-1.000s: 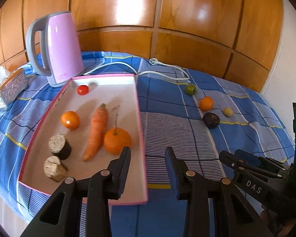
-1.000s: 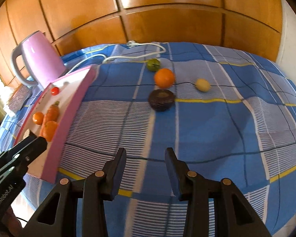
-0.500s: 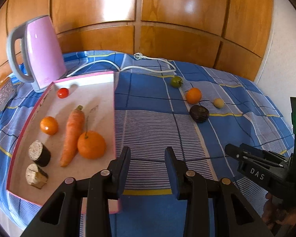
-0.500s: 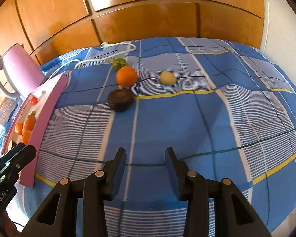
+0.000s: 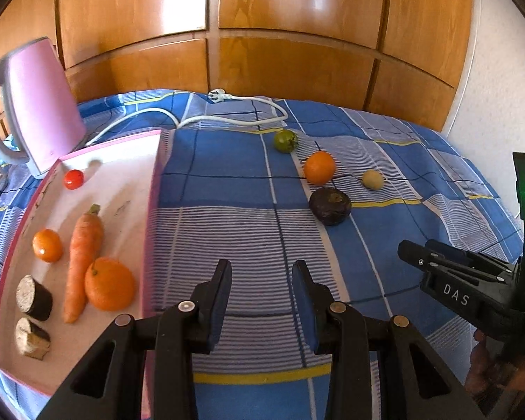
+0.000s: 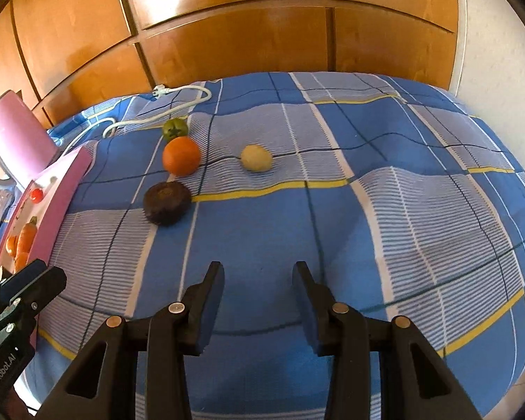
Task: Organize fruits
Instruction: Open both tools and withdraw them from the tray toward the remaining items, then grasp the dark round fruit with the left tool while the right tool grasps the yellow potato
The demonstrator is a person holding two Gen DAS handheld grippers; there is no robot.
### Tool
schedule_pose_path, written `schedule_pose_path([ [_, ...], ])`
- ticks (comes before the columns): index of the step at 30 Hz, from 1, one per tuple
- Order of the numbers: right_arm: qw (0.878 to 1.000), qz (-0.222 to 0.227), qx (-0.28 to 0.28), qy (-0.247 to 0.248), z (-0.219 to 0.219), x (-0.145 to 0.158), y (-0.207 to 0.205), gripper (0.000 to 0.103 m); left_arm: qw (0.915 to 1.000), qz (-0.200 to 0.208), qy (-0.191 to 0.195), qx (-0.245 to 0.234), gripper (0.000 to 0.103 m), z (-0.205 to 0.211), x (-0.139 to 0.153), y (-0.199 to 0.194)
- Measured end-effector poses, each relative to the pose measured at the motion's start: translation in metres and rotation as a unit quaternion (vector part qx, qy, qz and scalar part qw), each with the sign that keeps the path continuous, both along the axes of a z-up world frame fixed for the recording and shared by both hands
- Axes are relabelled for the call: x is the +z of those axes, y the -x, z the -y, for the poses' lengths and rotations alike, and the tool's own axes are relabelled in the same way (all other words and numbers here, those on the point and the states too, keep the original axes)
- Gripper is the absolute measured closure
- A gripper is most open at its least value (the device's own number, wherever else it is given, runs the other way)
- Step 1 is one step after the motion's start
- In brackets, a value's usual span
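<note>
A pink tray [image 5: 154,210] at the left holds a cherry tomato [image 5: 73,179], a carrot [image 5: 82,255], a small orange [image 5: 47,245], a large orange [image 5: 109,288] and two dark-skinned cut pieces [image 5: 33,297]. Loose on the blue checked cloth lie a green tomato [image 6: 175,128], an orange [image 6: 181,155], a pale yellow fruit [image 6: 256,157] and a dark purple fruit [image 6: 167,203]. My left gripper [image 5: 261,269] hangs over the cloth just right of the tray, open, nothing between its jaws. My right gripper [image 6: 257,269] is open too, nearer than the loose fruits.
A pink kettle [image 5: 42,105] stands behind the tray, and its white cable and plug [image 5: 227,119] run along the back of the cloth. Wooden panels close off the back and a white wall [image 5: 500,87] the right. Bare cloth lies right of the fruits.
Both grippers have moved right, away from the tray and toward the loose fruits. Their jaws stand as before, and nothing on the cloth or in the tray has shifted.
</note>
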State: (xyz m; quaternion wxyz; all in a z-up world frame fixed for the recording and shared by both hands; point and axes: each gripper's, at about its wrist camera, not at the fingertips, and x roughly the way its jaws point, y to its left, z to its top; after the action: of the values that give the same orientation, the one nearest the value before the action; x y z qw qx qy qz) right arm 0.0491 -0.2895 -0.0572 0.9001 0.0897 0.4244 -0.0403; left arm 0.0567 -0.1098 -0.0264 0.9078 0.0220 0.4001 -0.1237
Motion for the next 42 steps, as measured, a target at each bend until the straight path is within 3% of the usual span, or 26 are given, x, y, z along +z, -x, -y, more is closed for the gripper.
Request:
schedule_pose_path([
  [24,1.000,0.015,0.016,-0.003,0.022,0.010,-0.069,0.062,0.9990,-0.013,0.036,-0.021,0.067,0.028,-0.015,-0.038],
  [34,0.999,0.004,0.032,0.013,0.010,-0.004,-0.103,0.062,0.9981,-0.013,0.050,-0.034,0.066,0.036,-0.016,-0.043],
  [36,0.999,0.007,0.033,0.010,0.011,-0.003,-0.106,0.065,0.9978,-0.013,0.054,-0.036,0.062,0.037,-0.016,-0.044],
  [37,0.999,0.008,0.032,0.008,0.013,-0.003,-0.107,0.073,0.9976,-0.012,0.057,-0.037,0.061,0.037,-0.016,-0.045],
  [42,1.000,0.010,0.030,0.002,0.019,-0.003,-0.105,0.075,0.9968,-0.011,0.066,-0.044,0.059,0.041,-0.014,-0.049],
])
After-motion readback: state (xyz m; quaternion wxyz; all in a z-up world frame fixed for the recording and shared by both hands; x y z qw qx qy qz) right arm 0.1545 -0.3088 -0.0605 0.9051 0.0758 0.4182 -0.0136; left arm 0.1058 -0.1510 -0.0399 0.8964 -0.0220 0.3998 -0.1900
